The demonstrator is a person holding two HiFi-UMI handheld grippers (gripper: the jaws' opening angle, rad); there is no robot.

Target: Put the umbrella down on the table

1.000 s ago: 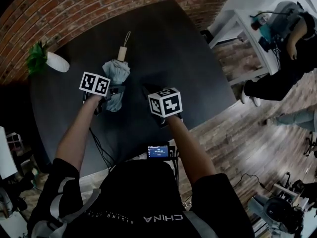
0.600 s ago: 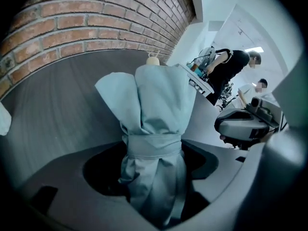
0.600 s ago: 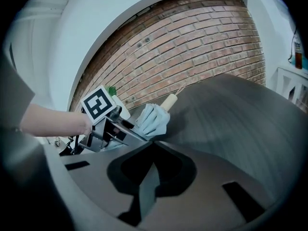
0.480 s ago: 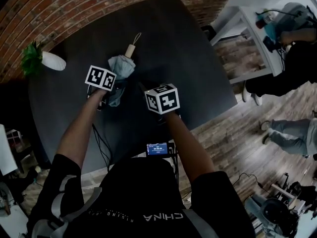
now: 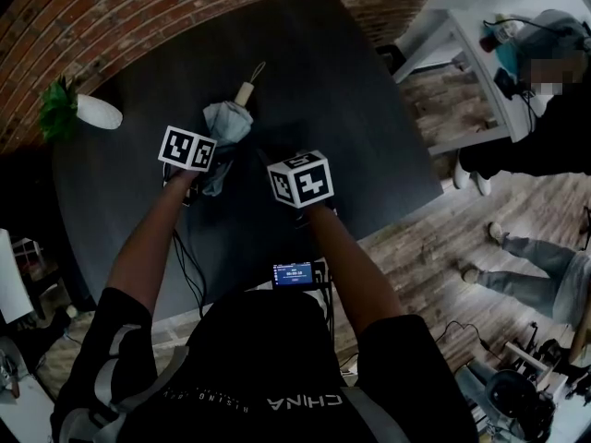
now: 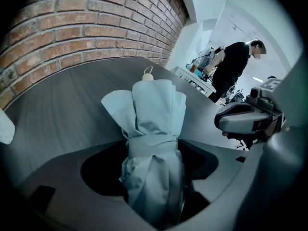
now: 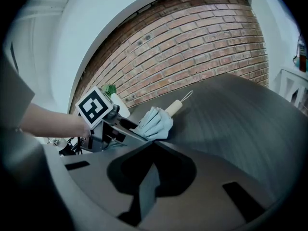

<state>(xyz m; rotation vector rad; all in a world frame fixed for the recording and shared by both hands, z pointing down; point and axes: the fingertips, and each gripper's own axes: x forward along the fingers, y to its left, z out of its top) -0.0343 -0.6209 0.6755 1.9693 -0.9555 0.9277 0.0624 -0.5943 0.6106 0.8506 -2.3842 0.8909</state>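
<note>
Dark table [image 5: 369,90] beneath, we are clamping our left gripper [image 6: 153,186] on the likely light, squashy umbrella [image 6: 155,114] at its strapped cloth; right gripper [image 7: 147,191] is hovering, jaws together, empty.

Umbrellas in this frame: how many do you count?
1. The folded pale-blue umbrella is clamped in the left gripper, over the dark table. The right gripper holds nothing. No other umbrella shows.

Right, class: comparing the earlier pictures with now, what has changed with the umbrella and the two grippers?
The left gripper carried the umbrella slightly farther across the table, its handle swinging rightward; most of that happened early on. Its grip is unchanged, and the right gripper stays empty beside it.
</note>
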